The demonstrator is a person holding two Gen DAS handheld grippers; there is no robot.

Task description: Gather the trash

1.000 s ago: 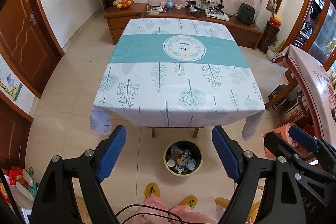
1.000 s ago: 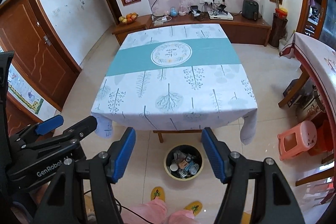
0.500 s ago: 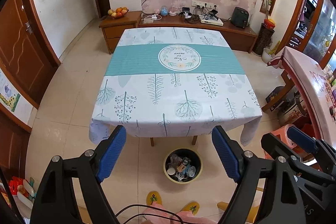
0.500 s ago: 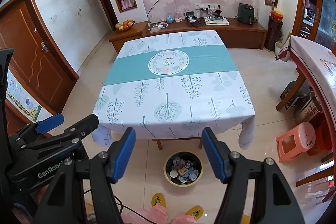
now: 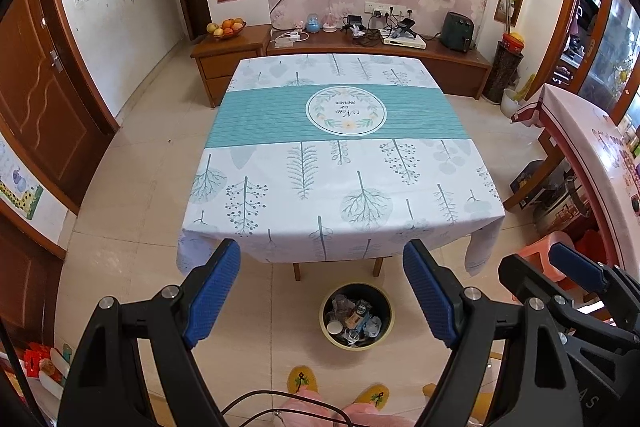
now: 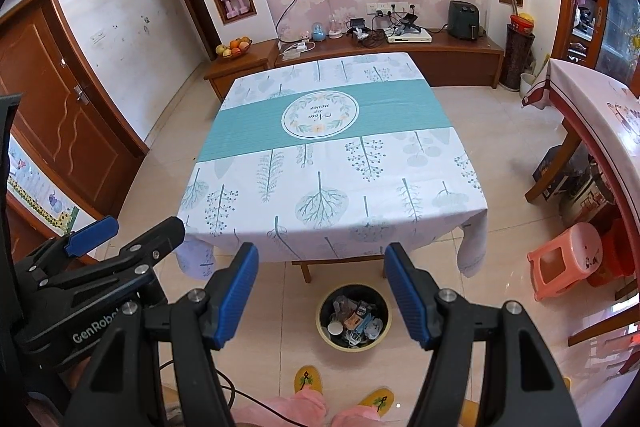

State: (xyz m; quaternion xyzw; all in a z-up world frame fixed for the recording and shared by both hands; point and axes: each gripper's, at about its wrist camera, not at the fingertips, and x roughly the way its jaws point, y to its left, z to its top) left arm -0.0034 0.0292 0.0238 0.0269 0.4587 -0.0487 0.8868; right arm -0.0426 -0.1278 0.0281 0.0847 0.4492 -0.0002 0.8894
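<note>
Left wrist view shows a square table [image 5: 340,179] under a leaf-print cloth with nothing lying on it, and just beyond its near edge, on the floor, a round bin [image 5: 357,315] already full of wrappers, cups and other trash [image 5: 354,317], with my slippered feet just behind the bin. My worry is that, since I see no loose trash on the table, I could reach for the bin and snag the hanging cloth edge or tip it. Both tools hang above the bin, touching nothing: my left gripper [image 5: 322,293] stands wide apart and empty, my right gripper [image 6: 322,293] likewise parted and empty.
</note>
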